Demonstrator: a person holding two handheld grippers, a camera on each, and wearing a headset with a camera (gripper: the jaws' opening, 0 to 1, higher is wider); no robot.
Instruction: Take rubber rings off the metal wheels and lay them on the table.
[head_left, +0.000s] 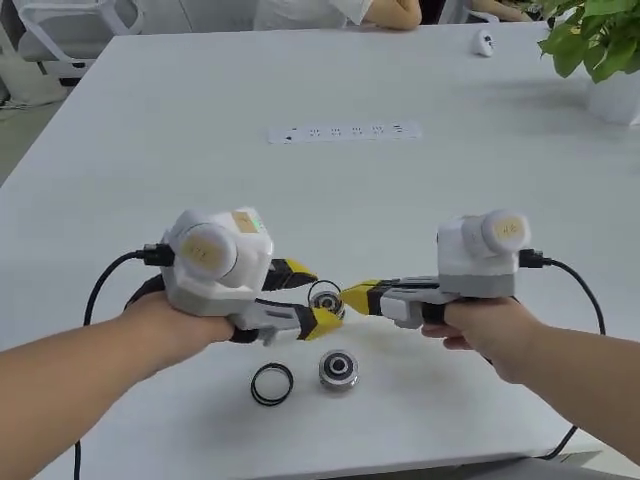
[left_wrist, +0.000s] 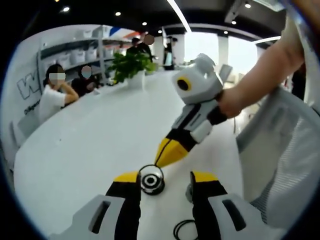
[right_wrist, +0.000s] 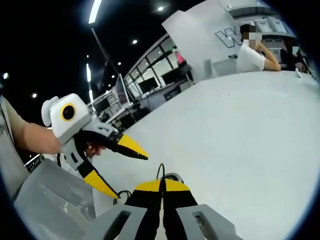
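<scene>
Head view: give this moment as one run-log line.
left gripper open around wheel | right gripper shut at wheel's edge | loose ring, second wheel on table

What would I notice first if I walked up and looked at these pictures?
First, two white grippers with yellow-tipped jaws meet nose to nose over the white table. The left gripper has its jaws open around a small metal wheel, and the right gripper has its jaws shut and points at that wheel. Just in front of them lie a black rubber ring and a second metal wheel.
</scene>
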